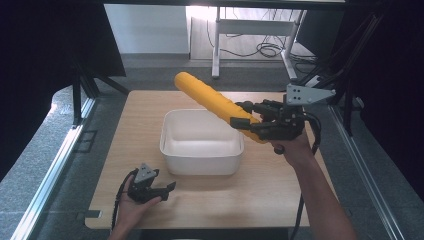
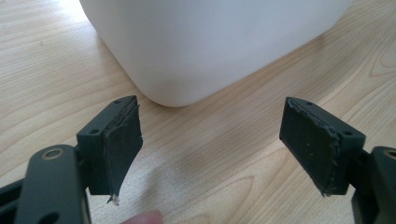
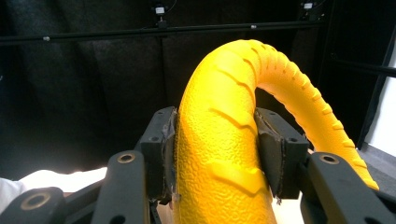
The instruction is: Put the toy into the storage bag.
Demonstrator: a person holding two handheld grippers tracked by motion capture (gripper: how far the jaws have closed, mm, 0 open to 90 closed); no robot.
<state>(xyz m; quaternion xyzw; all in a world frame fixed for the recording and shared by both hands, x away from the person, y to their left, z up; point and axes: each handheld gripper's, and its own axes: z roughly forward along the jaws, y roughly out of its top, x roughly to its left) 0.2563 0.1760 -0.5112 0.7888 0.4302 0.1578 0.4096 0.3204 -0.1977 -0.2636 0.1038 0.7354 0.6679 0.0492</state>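
- The job in hand looks like putting the yellow toy corn cob (image 1: 216, 104) into the white tub (image 1: 202, 143).
- Right now it seems to be the carrying step. The right gripper (image 1: 248, 121) holds the corn cob up in the air, over the far right corner of the tub.
- The cob is tilted. Its free end points up and away toward the far edge of the table (image 1: 280, 195), and its other end sits in the jaws.
- In the right gripper view, the two black pads squeeze the corn cob (image 3: 223, 154) from both sides. The jaws are closed tight on it, with the bumpy yellow skin touching both pads.
- The tub sits near the middle of the table and looks empty inside.
- The next move, I think, is to bring the cob lower and more over the middle of the tub, then let the jaws open so it drops in. The cob is long, so it may need to lie flatter, or one end could catch on the rim.
- The left gripper (image 1: 167, 188) rests low near the front left edge of the table, just in front of the tub.
- In the left gripper view its jaws stand wide apart and hold nothing. The rounded corner of the tub (image 2: 196, 51) is just ahead of them, not touching.
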